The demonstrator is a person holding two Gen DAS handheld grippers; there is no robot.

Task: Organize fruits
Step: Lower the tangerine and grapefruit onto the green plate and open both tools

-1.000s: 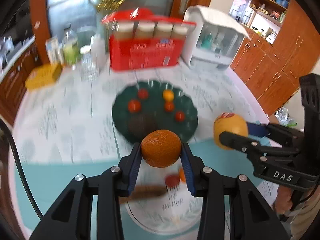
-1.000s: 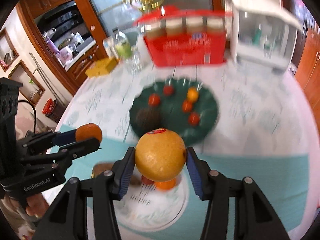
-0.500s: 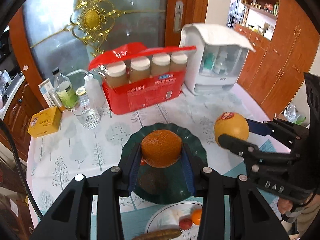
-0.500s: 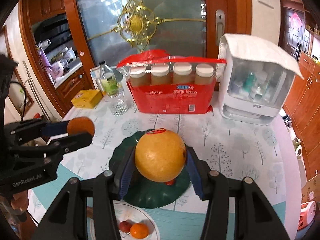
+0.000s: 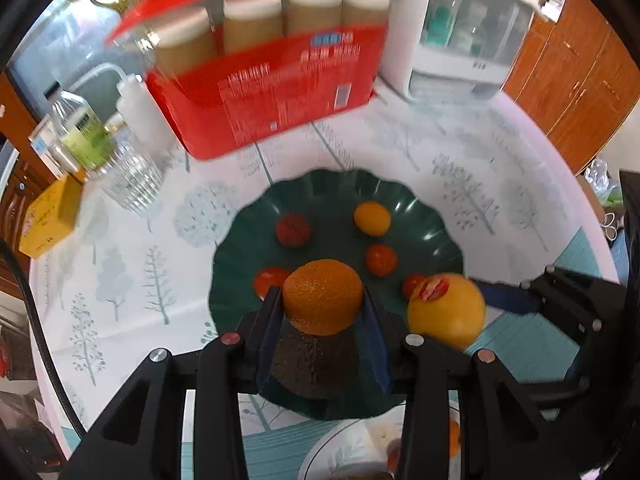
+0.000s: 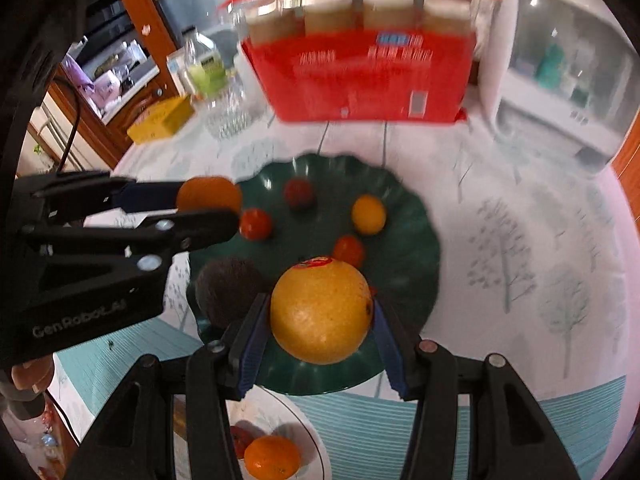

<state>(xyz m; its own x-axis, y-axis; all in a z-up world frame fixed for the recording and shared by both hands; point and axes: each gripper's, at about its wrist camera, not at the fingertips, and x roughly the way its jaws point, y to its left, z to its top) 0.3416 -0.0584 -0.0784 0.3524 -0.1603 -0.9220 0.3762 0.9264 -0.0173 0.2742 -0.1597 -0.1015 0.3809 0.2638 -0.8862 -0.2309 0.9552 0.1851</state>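
My left gripper [image 5: 322, 308] is shut on an orange tangerine [image 5: 322, 298], held above the near side of the dark green scalloped plate [image 5: 436, 236]. My right gripper [image 6: 320, 316] is shut on a bigger yellow-orange fruit with a red sticker [image 6: 320, 312], over the plate's [image 6: 412, 240] near rim. Each gripper shows in the other's view: the right gripper [image 5: 452, 316] beside the left, the left gripper [image 6: 208, 206] at the plate's left edge. On the plate lie a dark avocado [image 6: 230, 292], several small red fruits and a small orange one [image 6: 369, 214].
A white plate [image 6: 308, 436] with a tangerine [image 6: 272, 458] and a red fruit sits nearest me on a teal mat. Behind the green plate stand a red box of jars [image 5: 272, 76], a white appliance [image 5: 460, 40], bottles, a glass [image 5: 134, 180] and a yellow box [image 5: 50, 216].
Both grippers, each still holding its fruit, have come down and forward over the green plate, which now looks much larger and closer.
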